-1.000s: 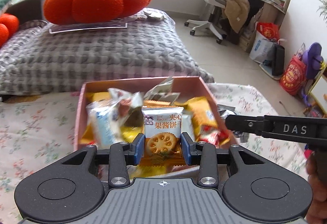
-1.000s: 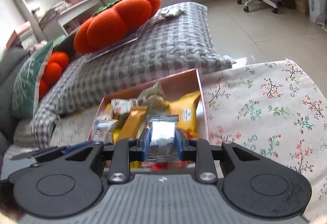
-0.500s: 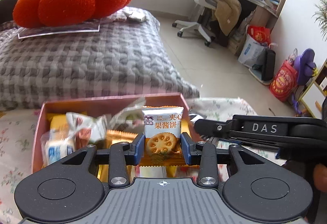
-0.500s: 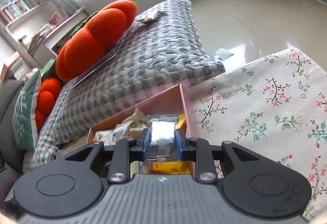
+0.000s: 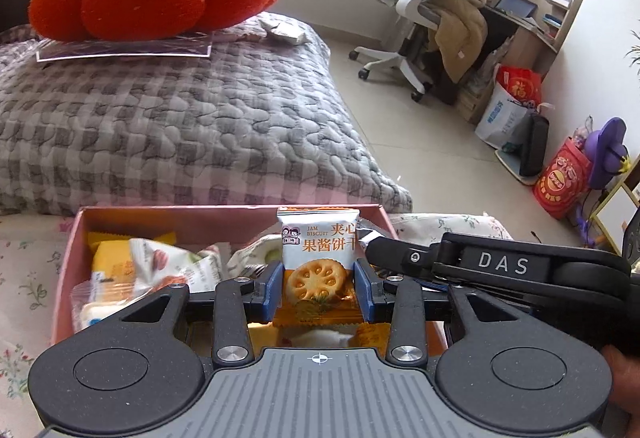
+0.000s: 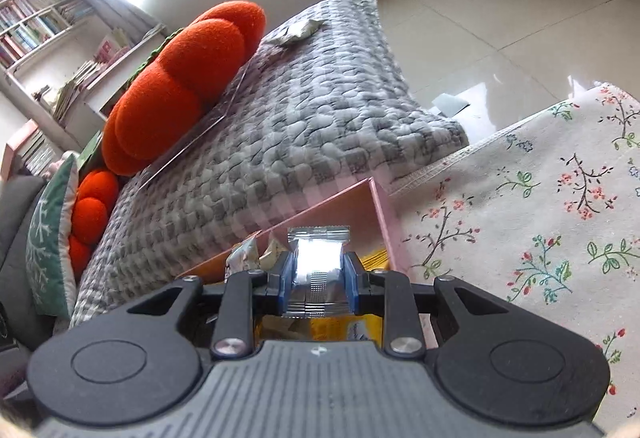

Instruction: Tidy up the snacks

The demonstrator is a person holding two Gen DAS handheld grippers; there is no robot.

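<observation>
Both grippers are seen pinching a wrapped snack. The left gripper (image 5: 319,292) is pressed onto the lower half of a jam biscuit packet (image 5: 318,258), its blue pads (image 5: 273,292) bearing on the two side edges. The right gripper (image 6: 318,280) is pressed almost together on a silver foil packet (image 6: 318,268), taken likewise by its sides.

Both packets are held above the pink box (image 5: 66,258): the biscuit packet over its far right part, the foil packet just inside its right wall. Loose snacks already lie heaped in the box.

Both packets are judged to be light. The biscuit packet is likely stiffened by the round biscuit inside, which could be cracked by a hard squeeze, so a grip across the sealed edges or flat sides is to be preferred over pressure on the biscuit's face. The foil is smooth and glossy and may well slip; it also looks thin and easily crumpled, so a hold low on the body, away from the crimped end, is thought safest.

The biscuit packet is white above and orange below, printed with a flower-patterned golden biscuit, the words JAM BISCUIT and orange Chinese characters, with a serrated top seal. The foil packet is plain silver, brightly reflective, with a ribbed crimp at the top and fine ridges near the pads.
</observation>
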